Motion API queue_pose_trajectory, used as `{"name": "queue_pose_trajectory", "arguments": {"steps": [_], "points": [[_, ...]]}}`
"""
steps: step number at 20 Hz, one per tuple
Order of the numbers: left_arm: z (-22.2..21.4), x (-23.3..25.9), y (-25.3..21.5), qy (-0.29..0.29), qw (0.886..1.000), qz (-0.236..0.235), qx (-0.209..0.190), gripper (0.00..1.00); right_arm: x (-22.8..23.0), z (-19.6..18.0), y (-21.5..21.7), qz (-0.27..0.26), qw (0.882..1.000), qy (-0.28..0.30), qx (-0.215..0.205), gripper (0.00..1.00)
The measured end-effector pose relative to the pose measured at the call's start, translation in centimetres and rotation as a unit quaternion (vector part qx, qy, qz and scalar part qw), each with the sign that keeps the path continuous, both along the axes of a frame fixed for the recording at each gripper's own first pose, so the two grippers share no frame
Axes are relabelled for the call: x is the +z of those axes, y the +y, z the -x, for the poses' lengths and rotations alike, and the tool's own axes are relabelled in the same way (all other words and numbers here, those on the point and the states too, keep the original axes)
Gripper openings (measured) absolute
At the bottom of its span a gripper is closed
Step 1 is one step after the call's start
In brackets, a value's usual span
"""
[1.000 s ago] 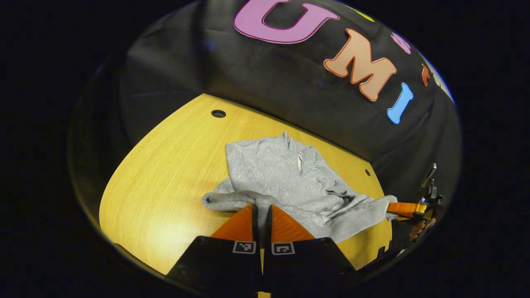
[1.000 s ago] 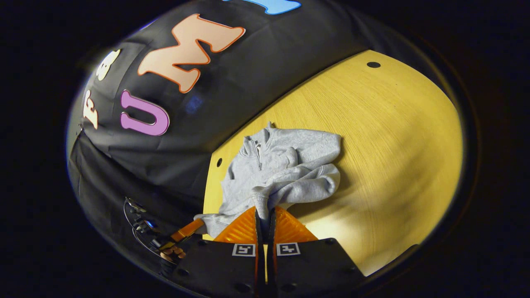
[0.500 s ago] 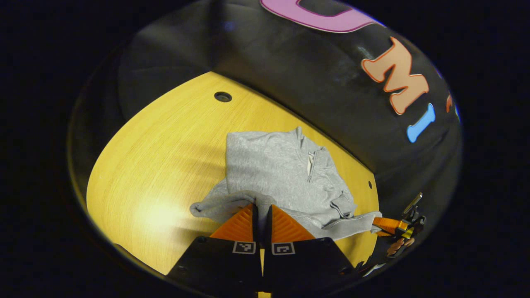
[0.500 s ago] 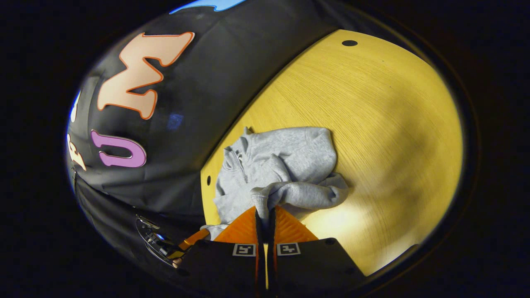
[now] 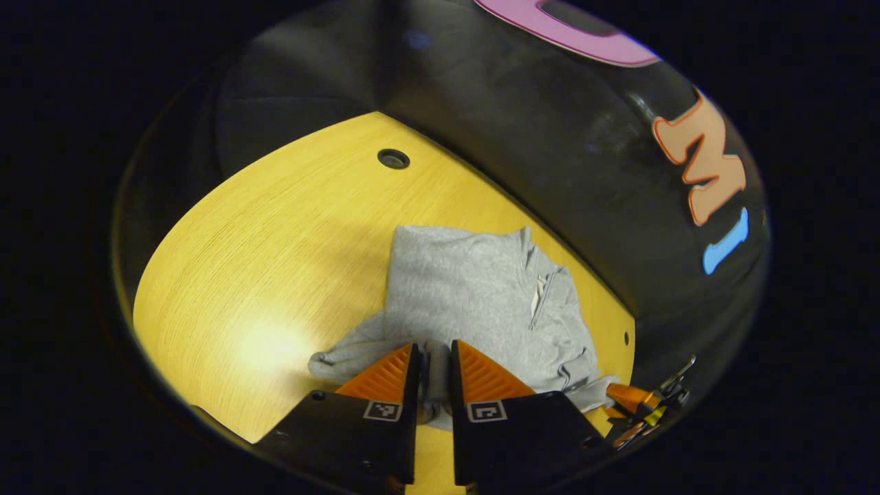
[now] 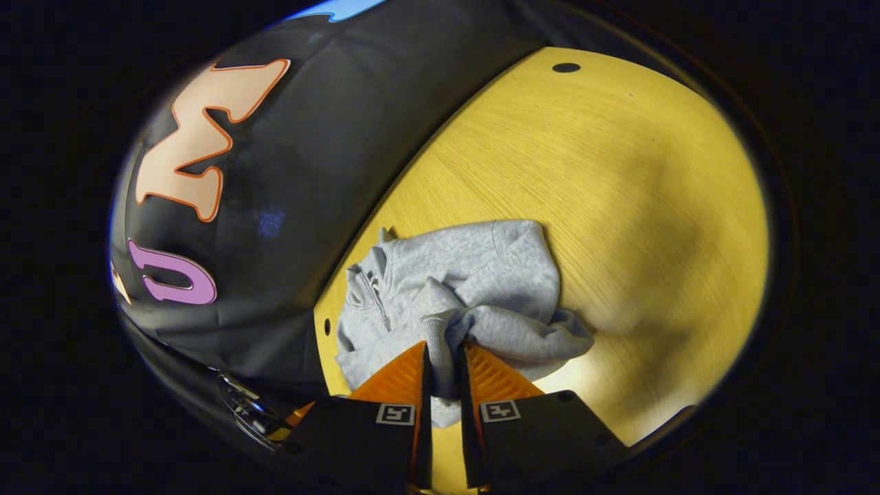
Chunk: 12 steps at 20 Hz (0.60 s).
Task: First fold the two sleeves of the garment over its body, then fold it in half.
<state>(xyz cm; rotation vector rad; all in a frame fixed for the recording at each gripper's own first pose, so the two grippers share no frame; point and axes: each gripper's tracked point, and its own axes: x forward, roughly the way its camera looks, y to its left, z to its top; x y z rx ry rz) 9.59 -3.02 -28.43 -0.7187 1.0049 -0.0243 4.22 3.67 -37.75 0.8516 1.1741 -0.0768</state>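
Garment (image 5: 481, 295), a grey zip-neck sweatshirt, was seen lying on the yellow wooden table (image 5: 261, 234) close to the black cloth wall (image 5: 522, 137), collar towards that wall. Its lower portion had been carried up over the body, so that a folded bundle was shown in the right gripper view (image 6: 474, 295), with bunched cloth spilling to one side.

Half a second before, each pair of fingers had been pressed tight on a pinch of fabric; by this moment a narrow gap had been opened in both. The left gripper (image 5: 433, 364) was found slightly parted, with a ridge of cloth between the fingers but apparently no longer squeezed. The right gripper (image 6: 443, 361) was likewise eased apart, a strip of hem hanging in the gap.

The change was judged to be a release: the fold in half appeared laid down, and the task was taken to be almost finished, only withdrawal remaining. The bunched edge might be dragged if cloth were snagged.
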Motion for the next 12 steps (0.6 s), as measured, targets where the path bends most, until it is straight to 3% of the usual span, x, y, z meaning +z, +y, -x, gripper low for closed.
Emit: {"name": "queue_pose_trajectory", "arguments": {"steps": [2, 3, 4, 5, 6, 7, 9, 10, 12], "points": [[-2.0, 0.9, 0.9, -0.026, 0.998, 0.023, 0.05, 0.36, 0.2, -1.4, -1.2, 0.02, 0.999, -0.019, -0.026, 0.34], [-2.4, 1.3, 1.1, -0.035, 0.998, 0.025, 0.055, 0.46, 0.5, -2.1, -1.1, 0.019, 0.999, -0.028, -0.035, 0.51], [-2.5, 1.6, 1.2, -0.043, 0.998, 0.018, 0.049, 0.62, 0.8, -2.5, -1.0, 0.018, 0.999, -0.036, -0.035, 0.6], [-2.5, 1.9, 1.2, -0.049, 0.998, 0.006, 0.035, 0.72, 1.3, -2.9, -0.9, 0.022, 0.998, -0.051, -0.029, 0.83], [-2.5, 2.4, 1.2, -0.058, 0.998, -0.006, 0.024, 0.83, 1.4, -3.3, -1.0, 0.035, 0.997, -0.064, -0.019, 0.84], [-2.7, 2.9, 1.2, -0.069, 0.997, -0.02, 0.015, 0.86, 2.1, -3.6, -1.4, 0.052, 0.996, -0.078, -0.01, 0.98], [-3.1, 4.0, 0.8, -0.09, 0.995, -0.051, -0.001, 0.89, 3.8, -4.1, -2.0, 0.089, 0.989, -0.12, 0.009, 0.98], [-3.5, 4.7, 0.4, -0.107, 0.992, -0.069, -0.012, 0.91, 4.9, -4.7, -2.4, 0.111, 0.983, -0.146, 0.018, 0.93], [-3.8, 6.6, 0.6, -0.145, 0.983, -0.11, -0.033, 0.91, 7.3, -5.1, -2.9, 0.156, 0.967, -0.195, 0.042, 0.99]]}}
